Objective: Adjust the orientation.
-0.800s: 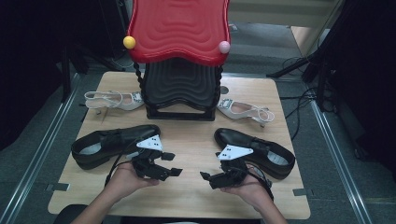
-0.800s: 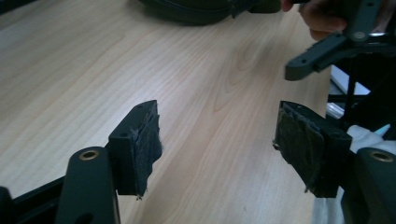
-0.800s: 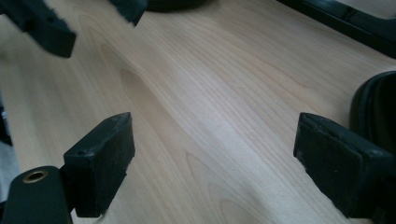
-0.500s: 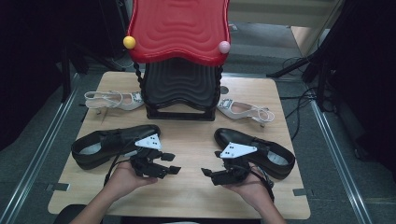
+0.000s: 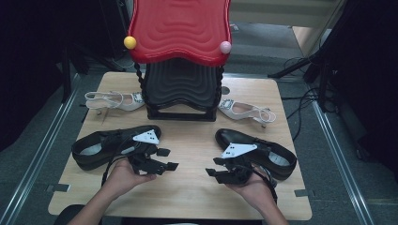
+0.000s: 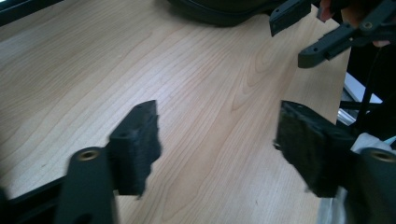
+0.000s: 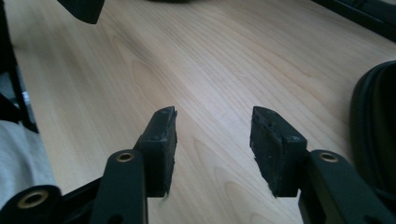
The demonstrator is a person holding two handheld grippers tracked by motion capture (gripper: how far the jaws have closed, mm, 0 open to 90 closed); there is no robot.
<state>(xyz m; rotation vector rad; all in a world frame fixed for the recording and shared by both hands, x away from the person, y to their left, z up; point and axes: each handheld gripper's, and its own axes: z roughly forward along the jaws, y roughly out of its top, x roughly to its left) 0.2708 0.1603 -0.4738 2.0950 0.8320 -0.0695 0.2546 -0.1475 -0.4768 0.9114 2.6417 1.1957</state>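
Observation:
My left gripper (image 5: 168,158) hovers over the front of the wooden table (image 5: 192,197), open with nothing between its jaws (image 6: 215,135). My right gripper (image 5: 213,166) faces it a short gap away, also open and empty (image 7: 212,130). A black leather shoe (image 5: 110,145) lies just left of and behind the left gripper. A second black shoe (image 5: 263,150) lies beside the right gripper, and its side shows at the edge of the right gripper view (image 7: 373,116). The right gripper's jaws (image 6: 327,32) show far off in the left gripper view.
A shoe rack with a red wavy top (image 5: 180,28) and a black base (image 5: 180,91) stands at the back centre. A white sandal (image 5: 112,101) lies to its left and another white sandal (image 5: 246,111) to its right. Bare wood lies between the two grippers.
Both grippers have shifted only slightly, the left one a touch away from the front edge. Nothing has been taken hold of or let go.

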